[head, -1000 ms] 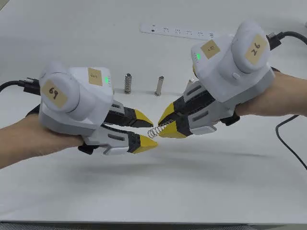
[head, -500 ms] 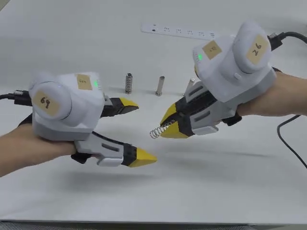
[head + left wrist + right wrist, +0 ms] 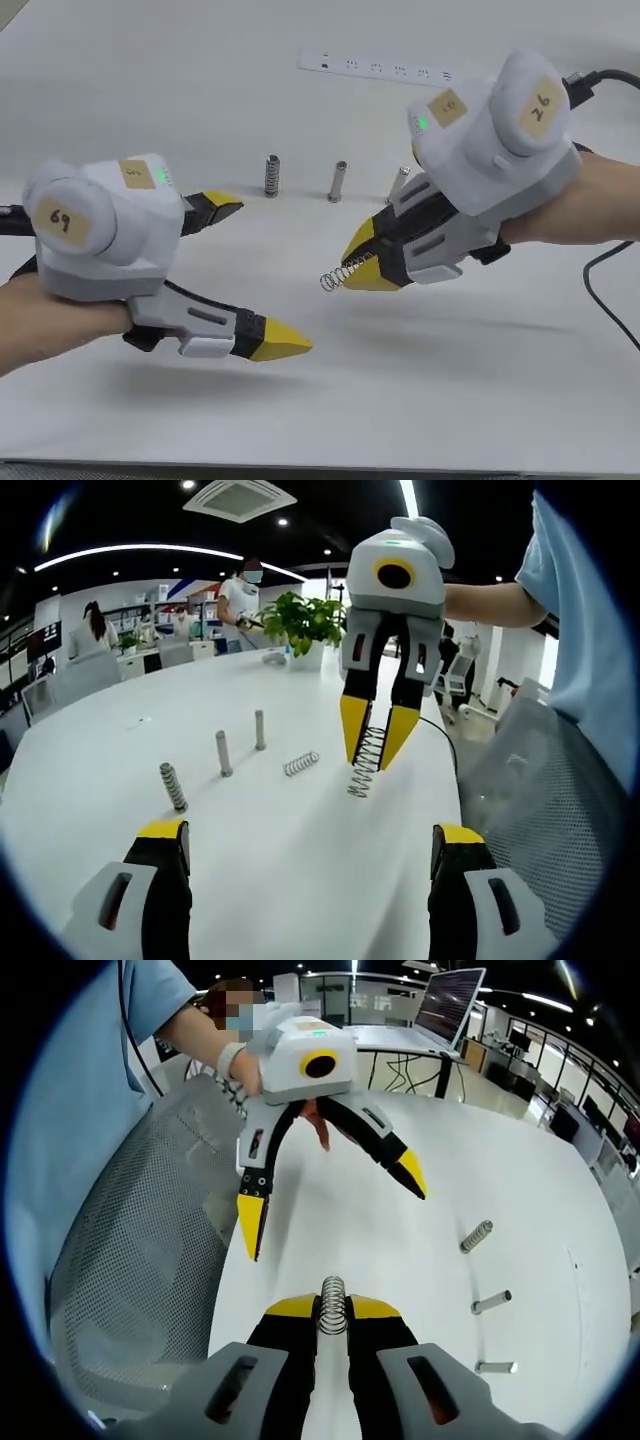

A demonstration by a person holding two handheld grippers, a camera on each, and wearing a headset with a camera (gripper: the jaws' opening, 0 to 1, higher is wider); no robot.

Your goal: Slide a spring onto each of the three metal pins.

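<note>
Spring [image 3: 340,270], end-held in closed jaws of right gripper [image 3: 352,268], may buckle off the 12 o'clock pin [image 3: 338,182]; left gripper [image 3: 268,275] gapes wide.

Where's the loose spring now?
Left gripper view: the loose spring lies on the table just right of the far bare pin, left of the right gripper.

The white table [image 3: 450,400] is broad, with a rounded far edge. Three metal pins stand upright on it in a short row. From the head view, the left pin [image 3: 271,176] wears a spring, the middle pin [image 3: 339,181] is bare, and the right pin [image 3: 400,183] is partly hidden. A loose spring [image 3: 300,764] lies on its side near the row. A white power strip [image 3: 373,68] lies farther back, and a black cable [image 3: 581,272] trails over the right side.
</note>
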